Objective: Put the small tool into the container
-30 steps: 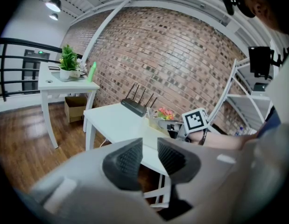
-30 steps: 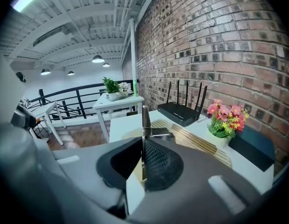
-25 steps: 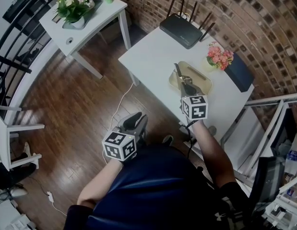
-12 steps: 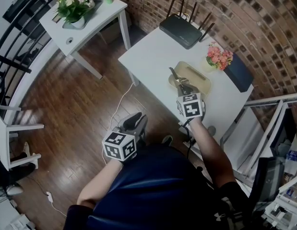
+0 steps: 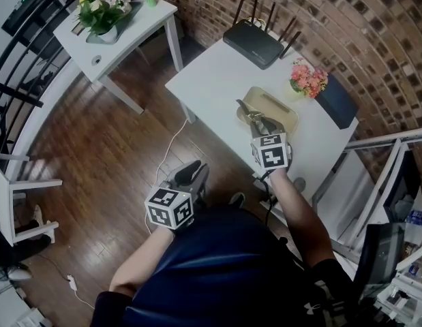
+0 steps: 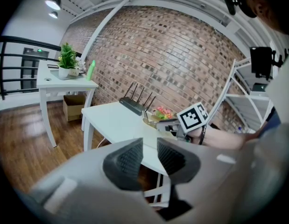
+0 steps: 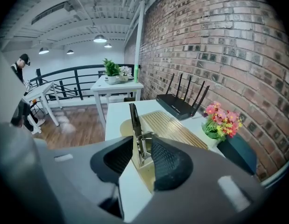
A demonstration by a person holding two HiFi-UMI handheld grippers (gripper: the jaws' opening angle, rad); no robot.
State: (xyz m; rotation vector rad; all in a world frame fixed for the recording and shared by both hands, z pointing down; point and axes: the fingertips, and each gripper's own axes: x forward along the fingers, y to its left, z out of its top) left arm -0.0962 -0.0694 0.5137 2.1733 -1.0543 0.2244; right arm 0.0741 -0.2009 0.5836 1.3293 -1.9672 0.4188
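The right gripper [image 7: 142, 146] has just been opening its jaws, released around the tool [image 7: 134, 121] standing between them at the tray's [image 7: 174, 127] near end. The left gripper [image 6: 149, 155] is open and empty.

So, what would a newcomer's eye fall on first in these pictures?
The right gripper at the beige tray on the white table; its jaws have just been opening, with the small tool between them. Behind, a black router and pink flowers stand by the brick wall.
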